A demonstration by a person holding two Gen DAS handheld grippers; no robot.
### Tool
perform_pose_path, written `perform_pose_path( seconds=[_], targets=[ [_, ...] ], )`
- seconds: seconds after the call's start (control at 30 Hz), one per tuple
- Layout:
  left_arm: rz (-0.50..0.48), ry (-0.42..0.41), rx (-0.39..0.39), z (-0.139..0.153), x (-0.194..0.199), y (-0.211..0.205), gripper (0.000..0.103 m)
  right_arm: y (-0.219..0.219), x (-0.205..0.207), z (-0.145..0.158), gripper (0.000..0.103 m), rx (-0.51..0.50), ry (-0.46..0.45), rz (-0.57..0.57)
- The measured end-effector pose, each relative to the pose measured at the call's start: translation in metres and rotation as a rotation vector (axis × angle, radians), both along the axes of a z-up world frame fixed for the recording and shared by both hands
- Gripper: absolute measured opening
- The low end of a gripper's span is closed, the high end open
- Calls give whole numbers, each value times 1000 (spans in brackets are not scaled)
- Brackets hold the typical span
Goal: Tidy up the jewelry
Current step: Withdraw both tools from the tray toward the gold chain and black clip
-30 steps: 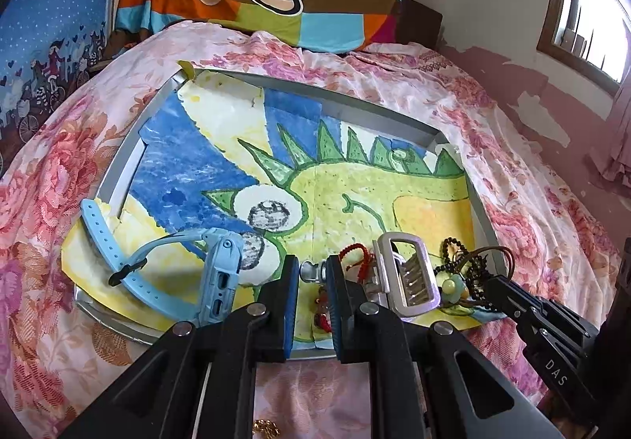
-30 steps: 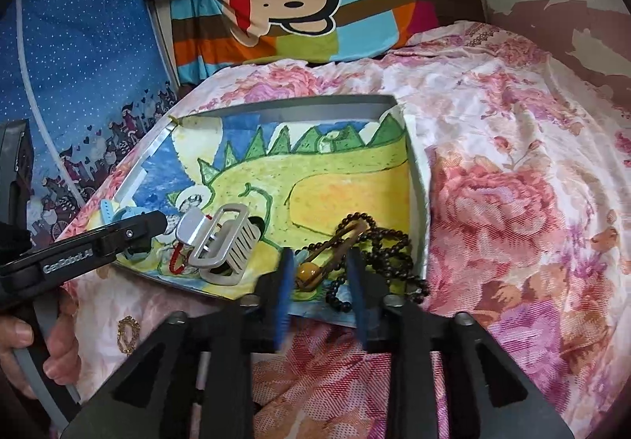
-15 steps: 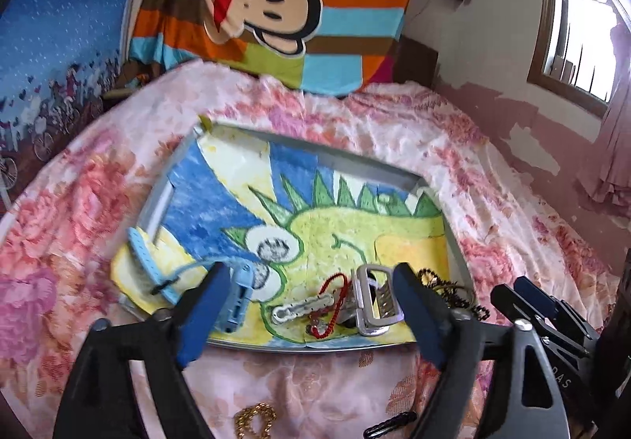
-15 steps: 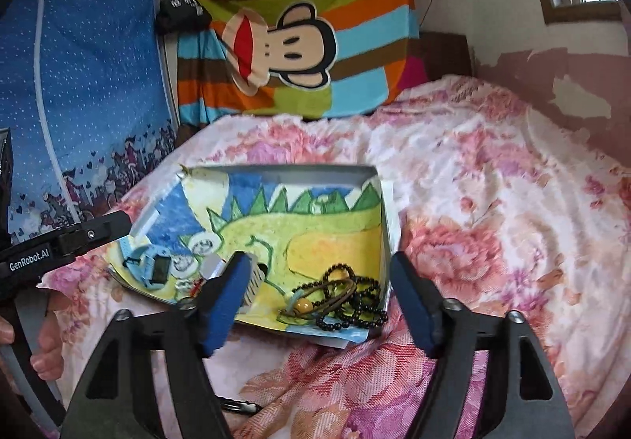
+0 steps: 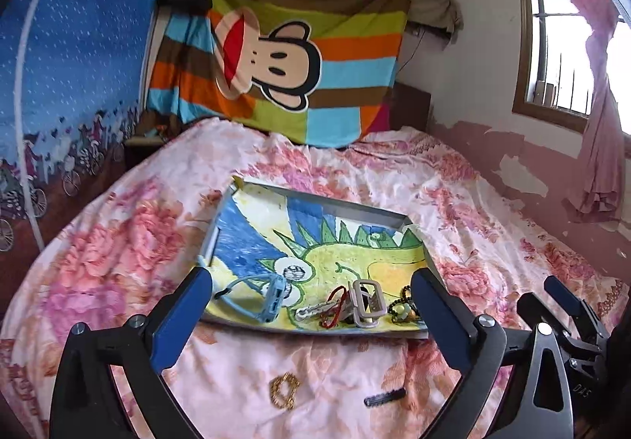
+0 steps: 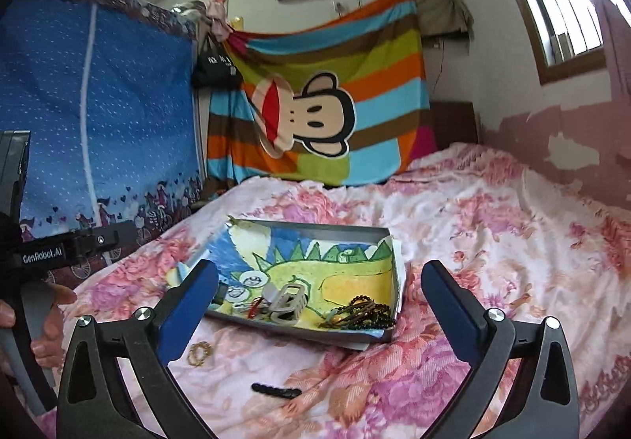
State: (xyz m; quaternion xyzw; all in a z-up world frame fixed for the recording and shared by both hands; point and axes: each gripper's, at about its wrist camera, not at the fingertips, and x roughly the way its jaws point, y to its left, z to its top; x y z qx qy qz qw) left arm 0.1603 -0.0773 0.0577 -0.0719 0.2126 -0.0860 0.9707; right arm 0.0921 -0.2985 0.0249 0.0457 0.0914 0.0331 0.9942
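Note:
A metal tray (image 5: pixel 327 204), lined with a dinosaur drawing, lies on the bed. Along its near edge are a blue watch (image 5: pixel 272 297), a red cord with a silver clip (image 5: pixel 327 309), a beige claw clip (image 5: pixel 366 303) and dark beads (image 5: pixel 402 305). A gold bracelet (image 5: pixel 283 391) and a black hair clip (image 5: pixel 384 397) lie on the bedspread in front of it. My left gripper (image 5: pixel 310 275) hovers before the tray, jaws opening wide, nothing between them. My right gripper (image 6: pixel 320 267) is the same, jaws opening and empty, with the beads (image 6: pixel 366 315) ahead.
The flowered bedspread (image 5: pixel 473 202) spreads all round the tray. A striped monkey blanket (image 5: pixel 276 64) hangs at the head of the bed, a blue curtain (image 6: pixel 98 104) on the left, a window (image 5: pixel 560 56) on the right. A hand (image 6: pixel 47 320) holds the left gripper's handle.
Both grippers opened from nearly shut to wide and pulled back and up from the tray. The red cord with its clip and the beads now lie free in the tray.

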Motion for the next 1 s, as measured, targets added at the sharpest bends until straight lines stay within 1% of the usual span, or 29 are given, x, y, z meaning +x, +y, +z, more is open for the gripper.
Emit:
perform_pose_path(
  seconds=[0.13,0.23,0.43,0.53,0.67,0.73,0.87,1.0],
  targets=[
    [4,-31,2,7,-28,7,103,5,-34,-1,102,-1,-29,1],
    [6,-37,-7,11,-50,12,103,7,-53,-4,102,13,-26,5],
    [17,-53,10,9,-92,23,103,9,-82,-18,102,20,41,2],
    [29,-53,33,5,-110,28,103,8,-87,-23,102,26,79,-2],
    [28,-21,54,-7,-128,38,103,7,-86,-34,102,36,153,-7],
    [28,4,75,-15,-134,42,103,7,-84,-41,102,36,206,-2],
    [28,69,108,-35,-139,49,103,13,-77,-55,102,14,275,7],
    [28,119,114,-50,-138,55,103,17,-69,-64,102,-7,325,15]
  ],
)
